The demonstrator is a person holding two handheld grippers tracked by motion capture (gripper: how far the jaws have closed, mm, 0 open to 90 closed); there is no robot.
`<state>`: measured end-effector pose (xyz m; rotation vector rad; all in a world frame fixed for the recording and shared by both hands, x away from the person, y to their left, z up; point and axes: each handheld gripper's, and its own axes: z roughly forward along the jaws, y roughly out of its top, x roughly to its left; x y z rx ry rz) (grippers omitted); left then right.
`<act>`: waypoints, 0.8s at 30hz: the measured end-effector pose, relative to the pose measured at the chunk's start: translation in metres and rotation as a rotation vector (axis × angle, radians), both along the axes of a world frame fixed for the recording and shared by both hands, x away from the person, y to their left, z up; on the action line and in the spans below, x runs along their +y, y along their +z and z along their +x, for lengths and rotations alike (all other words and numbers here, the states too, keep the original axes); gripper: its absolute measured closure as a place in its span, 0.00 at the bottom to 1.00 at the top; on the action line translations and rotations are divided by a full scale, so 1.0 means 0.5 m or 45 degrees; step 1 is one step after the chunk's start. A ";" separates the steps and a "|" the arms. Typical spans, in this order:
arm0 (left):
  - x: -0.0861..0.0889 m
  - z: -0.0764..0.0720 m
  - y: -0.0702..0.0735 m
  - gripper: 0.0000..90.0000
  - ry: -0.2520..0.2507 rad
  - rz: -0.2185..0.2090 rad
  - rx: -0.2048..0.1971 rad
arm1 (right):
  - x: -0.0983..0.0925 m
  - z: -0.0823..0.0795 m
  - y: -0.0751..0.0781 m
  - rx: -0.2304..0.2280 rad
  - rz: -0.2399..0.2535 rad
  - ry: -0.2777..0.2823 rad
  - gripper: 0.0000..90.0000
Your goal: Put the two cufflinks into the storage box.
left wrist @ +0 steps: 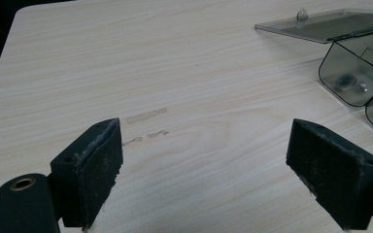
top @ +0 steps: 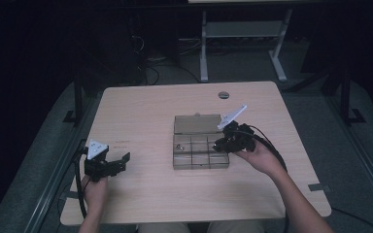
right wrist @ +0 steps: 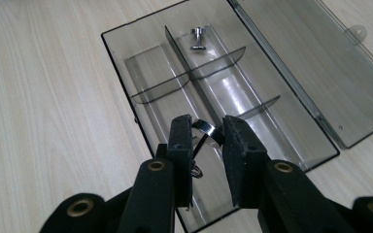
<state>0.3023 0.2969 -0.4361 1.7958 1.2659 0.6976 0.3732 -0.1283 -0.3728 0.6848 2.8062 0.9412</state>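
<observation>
Ring (right wrist: 207, 130): we saw shiny metal band pinched between right claw (right wrist: 208, 141) pads, above near compartment of box (right wrist: 126, 58); its lower half hid behind black jaws. Small dark bit dangled beneath, too blurred for us to name. Box: smoky clear plastic, thin dividers, hinged lid (right wrist: 315, 63) laid flat open on table (right wrist: 43, 97). Chrome knob-like piece (right wrist: 197, 39) lay in far compartment. Pale wood-grain table. We found left claw (left wrist: 206, 160) released, foam-faced pads spread wide over bare wood, box corner cut off at frame edge.
</observation>
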 end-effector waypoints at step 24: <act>0.002 0.001 0.001 0.14 0.002 -0.006 -0.001 | 0.101 0.051 0.022 -0.003 0.010 0.093 0.82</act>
